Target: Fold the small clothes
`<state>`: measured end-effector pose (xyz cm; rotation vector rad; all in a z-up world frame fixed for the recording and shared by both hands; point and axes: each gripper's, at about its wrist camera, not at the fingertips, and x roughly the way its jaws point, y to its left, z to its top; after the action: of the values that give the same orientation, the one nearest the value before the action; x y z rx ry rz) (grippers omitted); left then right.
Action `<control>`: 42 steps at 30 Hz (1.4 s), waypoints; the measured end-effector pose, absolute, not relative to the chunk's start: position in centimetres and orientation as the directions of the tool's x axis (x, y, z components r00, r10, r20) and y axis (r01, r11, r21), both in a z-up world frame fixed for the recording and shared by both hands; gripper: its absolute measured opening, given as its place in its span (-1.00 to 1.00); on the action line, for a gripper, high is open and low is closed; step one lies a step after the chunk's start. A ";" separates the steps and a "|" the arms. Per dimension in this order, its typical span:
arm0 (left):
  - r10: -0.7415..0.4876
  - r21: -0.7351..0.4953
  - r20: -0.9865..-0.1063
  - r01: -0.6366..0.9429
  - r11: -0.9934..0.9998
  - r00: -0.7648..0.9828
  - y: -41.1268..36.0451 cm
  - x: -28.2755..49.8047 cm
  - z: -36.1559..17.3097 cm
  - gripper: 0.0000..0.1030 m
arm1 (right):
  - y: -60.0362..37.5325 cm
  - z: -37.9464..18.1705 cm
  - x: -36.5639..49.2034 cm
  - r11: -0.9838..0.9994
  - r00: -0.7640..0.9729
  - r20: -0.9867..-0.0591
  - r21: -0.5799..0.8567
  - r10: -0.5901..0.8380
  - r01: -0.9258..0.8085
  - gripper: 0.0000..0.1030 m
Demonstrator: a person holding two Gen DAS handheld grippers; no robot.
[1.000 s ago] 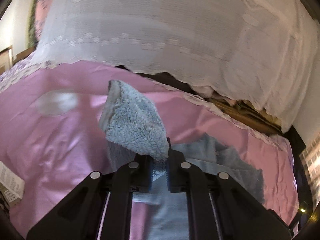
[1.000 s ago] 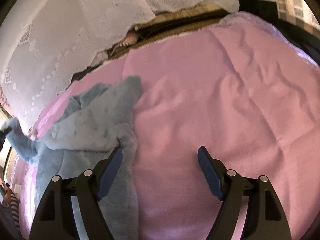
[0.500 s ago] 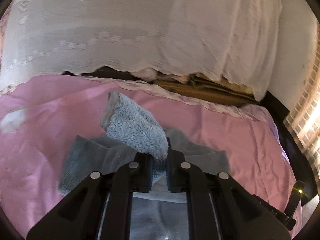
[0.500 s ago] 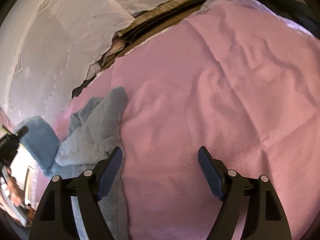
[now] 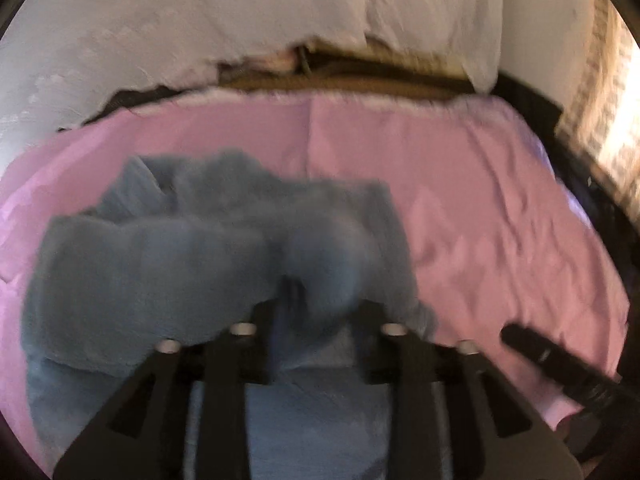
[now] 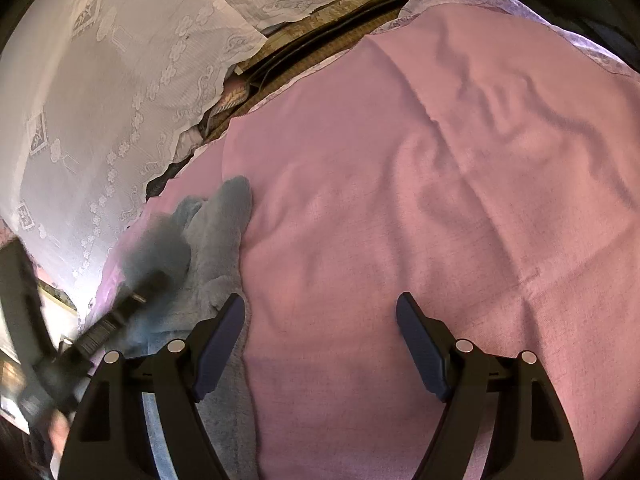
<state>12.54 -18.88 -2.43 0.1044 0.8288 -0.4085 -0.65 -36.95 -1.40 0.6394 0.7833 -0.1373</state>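
Left gripper [image 5: 316,320] with jaws parted, blurred fleece bunched between them, grip impossible to tell; right gripper [image 6: 320,344] spread wide over pink sheet [image 6: 400,200]; blue fleece garment [image 6: 218,240] lying at ten o'clock, left finger [image 6: 220,344] at its edge.

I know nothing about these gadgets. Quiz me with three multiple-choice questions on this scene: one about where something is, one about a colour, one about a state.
1. Where does the blue fleece garment lie relative to the right gripper?
A. to its left
B. to its right
C. far beyond it

2. What colour is the bedspread?
A. green
B. pink
C. white

3. How do the right gripper's jaws stand?
A. shut on cloth
B. shut on nothing
C. wide apart, holding nothing

Answers: 1 A, the right wrist view shows the fleece beside the left finger. 2 B, pink fabric fills both views. 3 C, only bare bedspread shows between the fingers.
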 end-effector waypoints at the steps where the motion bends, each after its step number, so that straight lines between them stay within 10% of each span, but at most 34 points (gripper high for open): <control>1: -0.310 -0.059 -0.736 0.400 0.915 0.602 -18.9 12.3 -2.6 -0.13 | -36.9 -1.4 -0.7 0.803 0.711 -0.694 0.486 0.115 0.345 0.53; 9: -0.223 0.153 -0.586 0.377 0.914 0.779 -12.7 8.7 2.2 0.82 | -36.7 -0.7 -1.2 0.784 0.767 -0.615 0.563 0.186 0.261 0.25; 17: -0.045 0.091 -0.633 0.132 0.987 0.773 -0.3 12.8 2.7 0.84 | -33.5 1.2 0.3 0.712 0.766 -0.499 0.697 0.404 0.078 0.10; 26: -0.021 0.027 -0.703 0.056 0.998 0.711 3.4 17.0 -1.1 0.84 | -29.0 0.4 7.6 0.723 0.655 -0.636 0.663 0.407 0.194 0.09; 28: 0.001 0.062 -0.715 0.062 0.996 0.699 3.1 17.7 -2.5 0.84 | -28.7 -0.3 8.5 0.728 0.638 -0.662 0.648 0.393 0.224 -0.03; 31: -0.006 0.045 -0.776 0.064 0.997 0.631 3.4 19.3 -5.1 0.92 | -28.6 -0.4 9.7 0.740 0.643 -0.669 0.633 0.373 0.228 -0.81; 37: -0.097 -0.123 -0.758 0.005 0.992 0.645 6.5 18.7 -4.9 0.92 | -27.5 4.1 10.4 0.860 0.755 -0.581 0.509 0.305 0.044 -0.82; 42: -0.132 -0.148 -0.759 0.029 0.989 0.637 6.6 18.5 -5.0 0.92 | -29.7 -1.6 10.8 0.858 0.649 -0.711 0.484 0.271 0.172 -0.84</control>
<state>18.51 6.59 -5.00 -0.1263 0.8758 -0.0923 10.76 -29.68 -1.62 0.5538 0.8739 0.0596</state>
